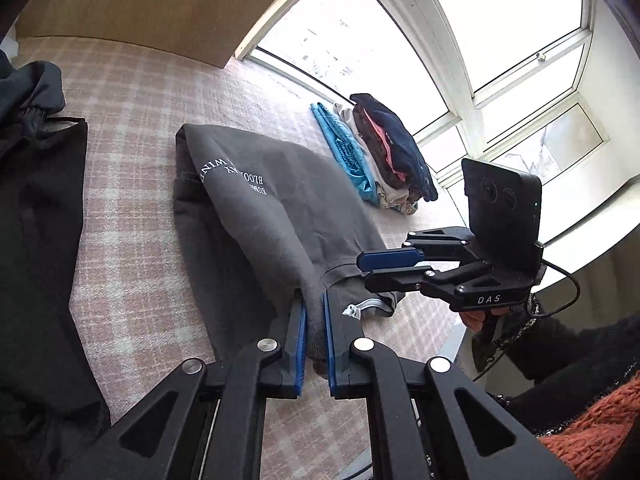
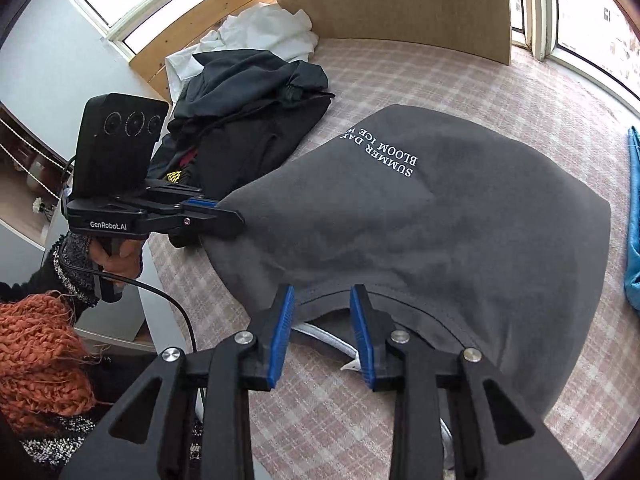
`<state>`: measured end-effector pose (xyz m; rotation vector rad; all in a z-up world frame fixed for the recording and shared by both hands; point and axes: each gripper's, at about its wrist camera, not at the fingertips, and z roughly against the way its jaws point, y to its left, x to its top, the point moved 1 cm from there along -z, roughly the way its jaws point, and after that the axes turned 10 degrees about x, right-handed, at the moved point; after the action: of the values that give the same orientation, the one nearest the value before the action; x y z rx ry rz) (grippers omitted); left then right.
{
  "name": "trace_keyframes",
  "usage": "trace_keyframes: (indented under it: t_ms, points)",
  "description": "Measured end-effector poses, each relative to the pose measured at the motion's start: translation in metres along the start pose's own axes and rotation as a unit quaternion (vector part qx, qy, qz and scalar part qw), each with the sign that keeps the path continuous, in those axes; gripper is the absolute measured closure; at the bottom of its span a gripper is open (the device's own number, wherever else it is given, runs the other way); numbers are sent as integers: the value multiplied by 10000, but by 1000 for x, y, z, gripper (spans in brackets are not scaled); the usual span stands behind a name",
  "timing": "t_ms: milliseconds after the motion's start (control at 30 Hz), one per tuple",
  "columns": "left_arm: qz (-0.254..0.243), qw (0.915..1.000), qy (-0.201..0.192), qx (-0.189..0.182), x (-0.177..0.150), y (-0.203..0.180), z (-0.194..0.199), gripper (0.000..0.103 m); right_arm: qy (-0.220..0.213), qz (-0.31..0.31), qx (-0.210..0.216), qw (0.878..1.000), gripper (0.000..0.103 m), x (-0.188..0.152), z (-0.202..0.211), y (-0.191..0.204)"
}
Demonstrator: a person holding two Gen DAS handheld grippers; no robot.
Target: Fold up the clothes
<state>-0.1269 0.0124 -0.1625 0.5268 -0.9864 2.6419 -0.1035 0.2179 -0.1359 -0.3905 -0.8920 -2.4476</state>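
Note:
A grey sweatshirt (image 1: 256,208) with white lettering lies on the pink plaid bed cover (image 1: 132,92), and its near edge is lifted. My left gripper (image 1: 314,300) is shut on a fold of that edge, with grey fabric pinched between the blue pads. In the right wrist view the left gripper (image 2: 236,218) holds the sweatshirt (image 2: 440,220) at its left side. My right gripper (image 2: 322,292) stands open at the neckline, its pads apart and the hem running just beyond the tips. The right gripper (image 1: 362,266) shows beside the garment's right edge. A white cord (image 2: 332,336) lies under the neckline.
A stack of folded clothes (image 1: 380,152) sits by the window, with a blue cloth (image 2: 634,220) at its edge. A heap of black garments (image 2: 248,92) and a white cloth (image 2: 260,36) lie near the wooden headboard (image 2: 400,0). A person's orange knitted sleeve (image 2: 40,352) is nearby.

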Motion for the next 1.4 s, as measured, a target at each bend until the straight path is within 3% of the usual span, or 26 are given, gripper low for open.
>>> trace_keyframes:
  t_ms: [167, 233, 300, 400, 500, 667, 700, 733, 833, 1000, 1233, 1400]
  points:
    - [526, 9969, 409, 427, -29, 42, -30, 95, 233, 193, 172, 9994, 65, -18, -28, 20]
    - [566, 9965, 374, 490, -31, 44, -28, 88, 333, 360, 215, 9986, 65, -22, -42, 28]
    - [208, 9960, 350, 794, -30, 33, -24, 87, 431, 518, 96, 9977, 65, -26, -55, 35]
    - [-606, 9865, 359, 1479, -28, 10, -15, 85, 503, 602, -103, 9969, 65, -32, -70, 39]
    - [-1096, 9787, 346, 1703, -26, -7, -5, 79, 350, 594, -202, 9974, 65, -35, -74, 40]
    - [-1401, 9731, 470, 1769, -23, -11, -2, 77, 299, 805, -597, 9945, 66, -28, -90, 39]
    - [-1432, 9730, 480, 1747, -24, -9, -1, 77, 298, 895, -663, 9933, 77, -26, -91, 39]
    - [-1440, 9742, 476, 1673, -25, -8, 1, 77, 325, 928, -723, 9925, 97, -24, -90, 37]
    - [-1583, 9736, 491, 1570, -34, -4, 3, 77, 331, 823, -552, 9945, 96, -15, -77, 29]
    - [-1821, 9736, 494, 1282, -49, -8, -3, 77, -8, 150, 103, 9998, 96, 4, -37, 15]
    - [-1918, 9749, 242, 1108, -39, -18, -21, 77, -240, -322, 265, 9988, 96, 19, -12, 3]
    - [-1957, 9723, 207, 1263, -41, -18, -24, 77, -247, -299, 287, 9988, 96, 25, -12, 9]
